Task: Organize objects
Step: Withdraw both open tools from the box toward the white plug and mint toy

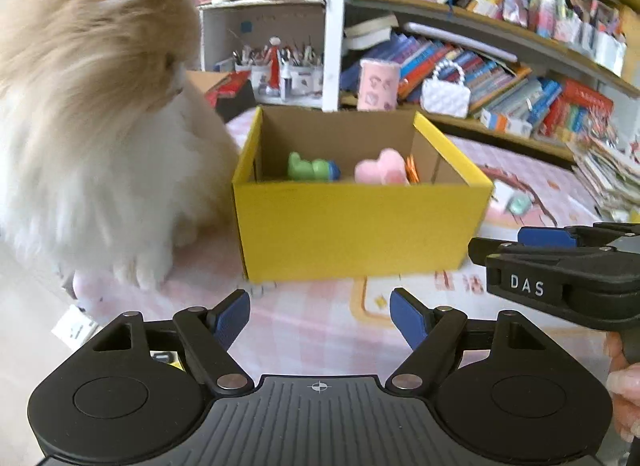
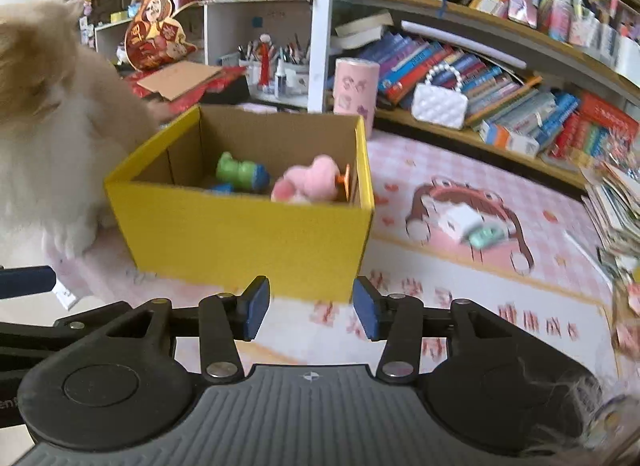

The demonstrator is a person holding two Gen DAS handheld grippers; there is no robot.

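An open yellow cardboard box (image 1: 360, 229) stands on a pink patterned mat; it also shows in the right wrist view (image 2: 248, 242). Inside lie a green and blue toy (image 1: 312, 169) (image 2: 240, 173), a pink plush toy (image 1: 382, 169) (image 2: 306, 185) and something orange (image 1: 412, 169) against the right wall. A small white and teal object (image 2: 476, 227) lies on the mat right of the box. My left gripper (image 1: 320, 318) is open and empty, in front of the box. My right gripper (image 2: 312, 306) is open and empty, in front of the box's right corner.
A fluffy cream and white cat (image 1: 92, 125) sits against the box's left side, also in the right wrist view (image 2: 52, 137). Shelves of books (image 1: 500, 65), a white quilted bag (image 1: 445, 97) and a pink canister (image 1: 378, 83) stand behind. Stacked papers (image 2: 616, 201) lie at right.
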